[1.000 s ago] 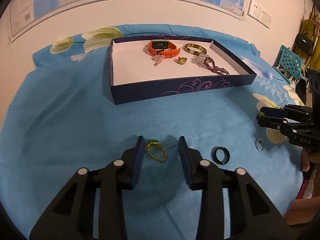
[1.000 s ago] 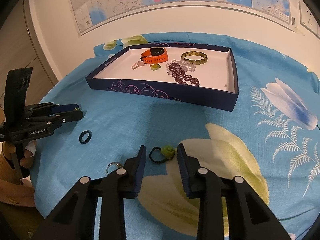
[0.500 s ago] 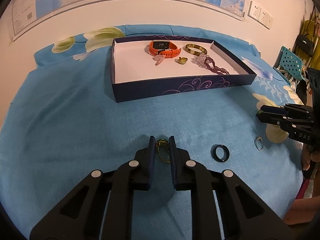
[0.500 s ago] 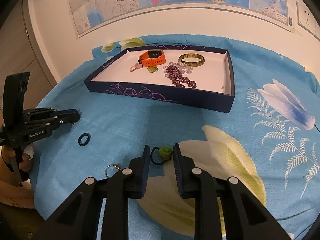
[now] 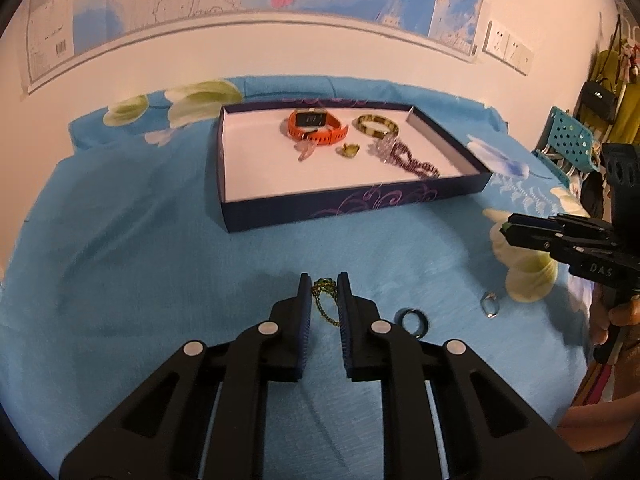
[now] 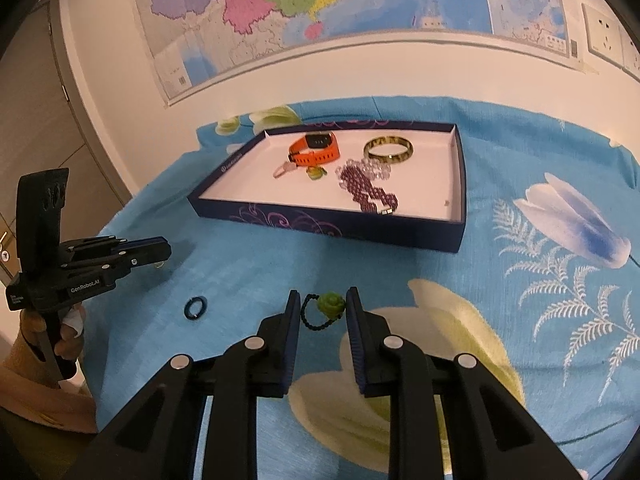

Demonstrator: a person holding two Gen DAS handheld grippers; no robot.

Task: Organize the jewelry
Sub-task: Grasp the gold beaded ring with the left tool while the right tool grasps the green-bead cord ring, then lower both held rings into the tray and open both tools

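two grippers: both over the desk, each angled down at a small piece of jewelry
left gripper (image 5: 324, 280): fingers (image 5: 304, 300) drawn close, pinching a gold chain with a green stone (image 5: 323, 298) that hangs between the pads near the tips
right gripper (image 6: 323, 298): fingers (image 6: 294, 312) narrowed around a green rose charm on a black cord loop (image 6: 326, 310); the charm touches the right pad, the cord reaches toward the left one (whether the left pad presses it, cannot tell)
black ring (image 5: 412, 322): flat on the blue cloth (image 5: 160, 280), just right of the left gripper's fingers
silver ring (image 5: 490, 304): on the cloth further right, near a pale flower print, below the right gripper as the left camera sees it
box (image 6: 360, 232): shallow, dark blue with purple swirls, white inside, set well beyond both grippers toward the wall
inside the box: an orange watch (image 6: 316, 148) at the back, a mottled bangle (image 6: 388, 150) to its right, a dark red bead string (image 6: 366, 192) in front of the bangle, a small pink piece (image 6: 284, 168) and a small green piece (image 6: 316, 174) in front of the watch
hands: a hand (image 6: 64, 332) grips the handle of the left gripper at the left edge of the right camera view
wall: a colored map (image 6: 300, 12) hangs above the desk, sockets (image 5: 506, 46) to its right
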